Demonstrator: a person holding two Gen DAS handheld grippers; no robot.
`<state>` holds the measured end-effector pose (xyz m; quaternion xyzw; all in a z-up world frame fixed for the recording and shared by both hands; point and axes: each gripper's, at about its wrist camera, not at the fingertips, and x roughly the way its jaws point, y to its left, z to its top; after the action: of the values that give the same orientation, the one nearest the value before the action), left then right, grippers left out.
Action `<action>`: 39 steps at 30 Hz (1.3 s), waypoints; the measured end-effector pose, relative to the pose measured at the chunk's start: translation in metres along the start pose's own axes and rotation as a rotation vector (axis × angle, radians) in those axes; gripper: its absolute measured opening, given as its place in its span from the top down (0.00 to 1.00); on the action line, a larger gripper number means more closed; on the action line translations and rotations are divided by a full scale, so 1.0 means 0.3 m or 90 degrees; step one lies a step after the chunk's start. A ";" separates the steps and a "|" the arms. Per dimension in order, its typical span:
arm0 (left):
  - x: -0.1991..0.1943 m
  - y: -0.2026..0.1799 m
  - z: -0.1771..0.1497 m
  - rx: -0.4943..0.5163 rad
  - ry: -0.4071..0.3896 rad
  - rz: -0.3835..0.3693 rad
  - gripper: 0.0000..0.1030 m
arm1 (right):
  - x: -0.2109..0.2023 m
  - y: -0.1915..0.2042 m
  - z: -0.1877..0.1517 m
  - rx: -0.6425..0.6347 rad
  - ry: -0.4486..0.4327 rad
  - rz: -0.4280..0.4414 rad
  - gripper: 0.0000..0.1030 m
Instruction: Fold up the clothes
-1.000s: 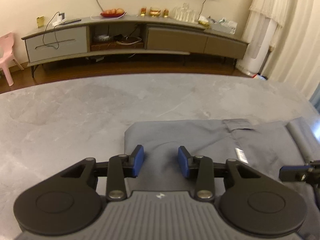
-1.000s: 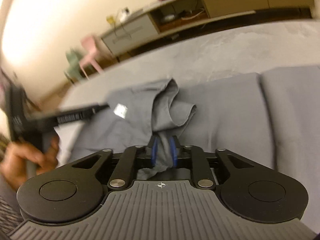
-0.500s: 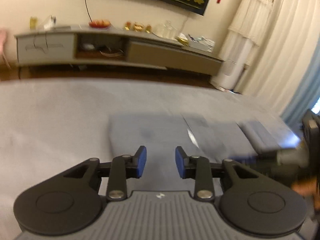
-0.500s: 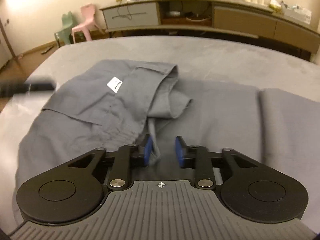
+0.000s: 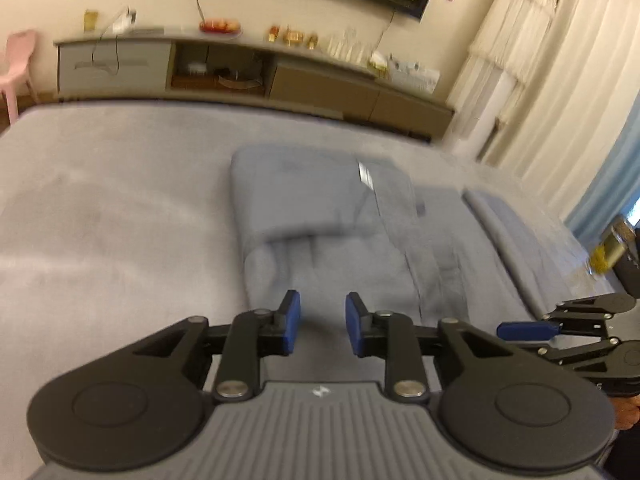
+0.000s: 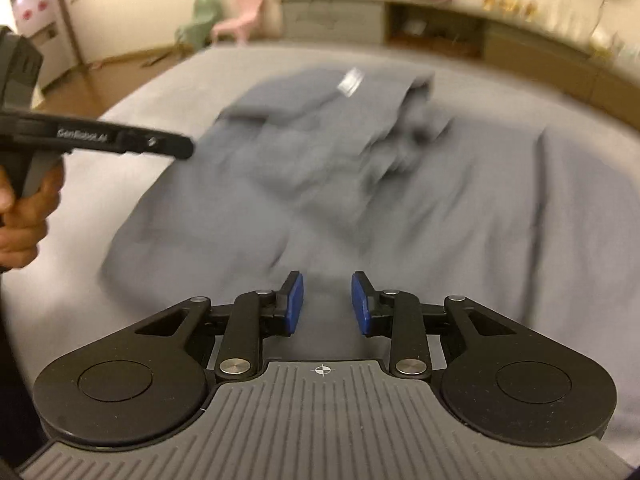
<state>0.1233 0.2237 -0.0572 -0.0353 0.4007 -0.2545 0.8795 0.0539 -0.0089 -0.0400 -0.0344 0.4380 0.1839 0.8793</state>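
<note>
- Left tool (image 5: 322, 323): blue pads parted, nothing between them; released. It hovers over the near edge of the grey garment (image 5: 328, 216).
- Right tool (image 6: 327, 304): pads likewise spread, gap bare, released. Grey cloth lies directly beyond the fingertips.
- Grey garment (image 6: 320, 168): lies on the grey table (image 5: 100, 208), partly folded. In the left view a folded layer sits across the far part, with a looser layer nearer the tool. A white label (image 5: 365, 171) shows on the upper layer.
- Right view: fabric is bunched and creased around the middle, label (image 6: 350, 81) near the far edge. Motion blur; fine fold lines cannot be made out.
- A second grey piece (image 5: 516, 240) lies flat just beside the garment, on its right.
- The right tool (image 5: 560, 328) appears at the right border of the left view, seen side-on; the left tool's body (image 6: 100, 142) enters the right view from the left, held by a hand (image 6: 24, 216).
- Background: long low cabinet (image 5: 248, 76) against the wall, pink chair (image 5: 18, 64), pale curtains (image 5: 560, 80).
</note>
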 end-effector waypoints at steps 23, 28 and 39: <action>-0.002 -0.229 -0.108 0.102 0.006 0.146 0.70 | -0.100 -0.065 -0.096 0.001 -0.048 0.065 0.77; -0.020 -0.332 0.005 0.108 -0.043 0.103 0.66 | -0.229 -0.227 -0.087 0.045 -0.127 0.007 0.53; 0.265 -0.595 0.003 0.271 0.074 0.017 0.55 | -0.220 -0.702 -0.229 0.372 -0.089 -0.181 0.38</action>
<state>0.0928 0.0308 -0.0639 0.1710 0.3885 -0.3233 0.8458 0.0399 -0.2393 -0.0517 0.1710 0.4014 -0.0719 0.8969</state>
